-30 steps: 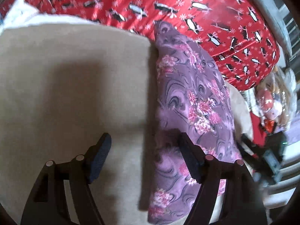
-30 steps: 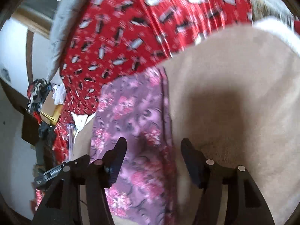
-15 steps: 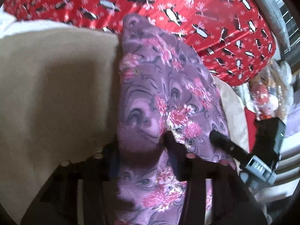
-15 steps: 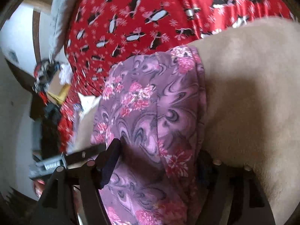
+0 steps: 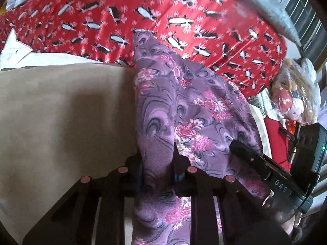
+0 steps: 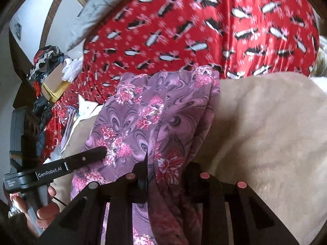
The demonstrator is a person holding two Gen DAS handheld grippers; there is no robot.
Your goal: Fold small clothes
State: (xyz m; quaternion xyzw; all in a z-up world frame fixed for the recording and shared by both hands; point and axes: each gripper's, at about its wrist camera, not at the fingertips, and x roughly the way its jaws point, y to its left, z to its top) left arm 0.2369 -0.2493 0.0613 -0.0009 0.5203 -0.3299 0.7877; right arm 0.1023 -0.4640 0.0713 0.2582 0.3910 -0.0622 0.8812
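A purple garment (image 5: 184,106) with pink flowers and dark swirls, bunched into long folds, lies along the beige blanket (image 5: 61,112) edge, its far end touching the red penguin-print cover (image 5: 184,10).

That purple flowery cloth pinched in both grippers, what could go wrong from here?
1. Each gripper, left and right, clamps a bunched ridge of the cloth, probably several layers, so one layer may slip out and spoil the fold.
2. The far end lies on the red penguin blanket; dragging it could crease or snag it.
3. The grippers sit close together, so they might bump when moving.
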